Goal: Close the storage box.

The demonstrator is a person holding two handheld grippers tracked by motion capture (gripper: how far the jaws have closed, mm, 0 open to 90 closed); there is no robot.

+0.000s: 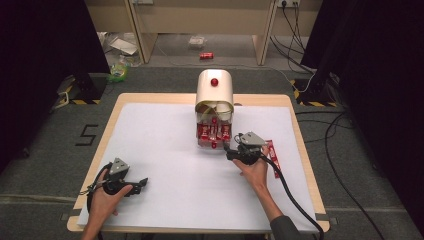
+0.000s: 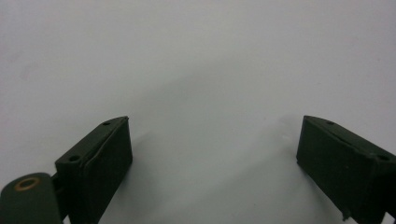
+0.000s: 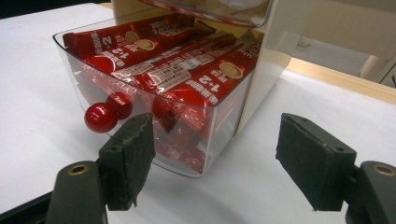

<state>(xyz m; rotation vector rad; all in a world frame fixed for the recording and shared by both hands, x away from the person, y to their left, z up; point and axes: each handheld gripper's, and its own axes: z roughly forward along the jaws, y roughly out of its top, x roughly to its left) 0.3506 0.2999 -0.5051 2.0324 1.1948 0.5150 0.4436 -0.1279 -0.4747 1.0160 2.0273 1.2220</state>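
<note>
Drawer (image 3: 154,88) of coffee sachets (image 3: 196,74) | my right gripper (image 3: 212,158) jaws released, empty | I'd square up to red knob (image 3: 100,117) | left gripper (image 2: 212,163) released.

2 black tools (image 1: 227,154), trailing cables

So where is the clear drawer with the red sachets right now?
In the high view the clear drawer stands pulled out from the cream box at table centre, just left of the right gripper, whose open jaws face its corner.

The dispenser (image 1: 215,90) stands at the table's (image 1: 150,150) far middle, its drawer (image 3: 205,112) pulled out in front, holding sachets (image 3: 187,74). Another sachet (image 1: 272,155) lies right of the drawer, beside the right gripper (image 1: 235,150). The left gripper (image 1: 142,182) sits near the front left.
</note>
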